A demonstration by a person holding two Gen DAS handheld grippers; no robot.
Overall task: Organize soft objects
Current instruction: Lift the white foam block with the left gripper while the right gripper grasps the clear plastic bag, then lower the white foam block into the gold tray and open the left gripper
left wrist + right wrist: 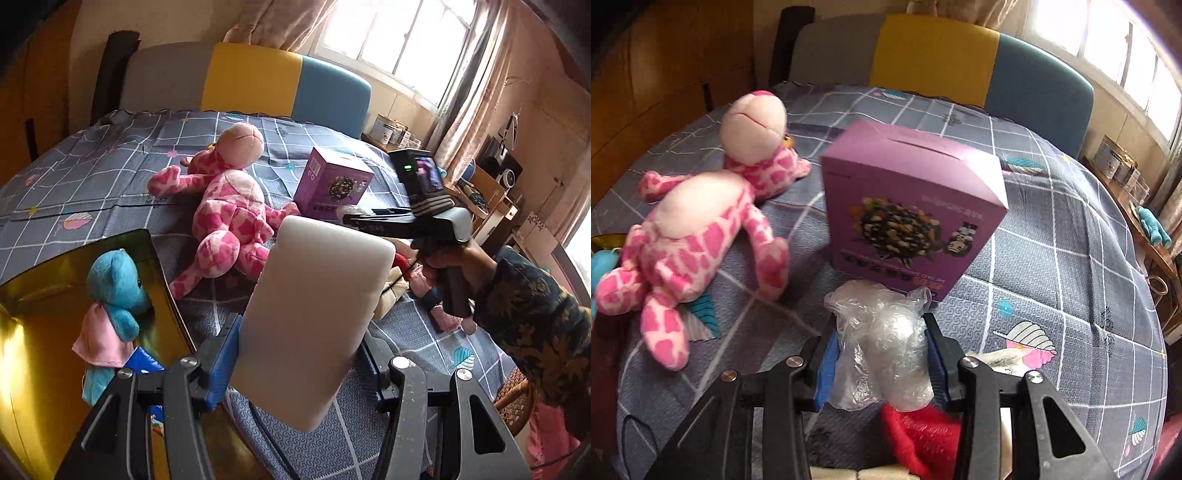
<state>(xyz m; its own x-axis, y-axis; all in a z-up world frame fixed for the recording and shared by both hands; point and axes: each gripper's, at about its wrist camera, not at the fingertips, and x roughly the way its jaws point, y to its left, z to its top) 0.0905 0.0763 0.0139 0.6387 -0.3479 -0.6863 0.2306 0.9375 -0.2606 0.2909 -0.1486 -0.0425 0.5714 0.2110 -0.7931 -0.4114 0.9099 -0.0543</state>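
Note:
My left gripper (299, 354) is shut on a white foam block (317, 310), which stands tilted between the blue pads above the bed. My right gripper (882, 354) is shut on a crumpled wad of clear plastic wrap (886, 332) just in front of a purple box (912, 199). A pink spotted giraffe plush (225, 206) (698, 229) lies on its back on the grey checked bedsheet (1052, 258). A blue teddy bear (114, 284) with a pink cloth sits in a shiny gold container (37, 332) at the left. A red fuzzy item (919, 432) lies under the right gripper.
A person's hand and patterned sleeve (532, 317) hold the right gripper's handle at the right of the left wrist view. Small soft toys (424, 291) lie below that hand. A grey, yellow and blue headboard (255, 77) bounds the far side; a cluttered shelf (491, 192) stands by the window.

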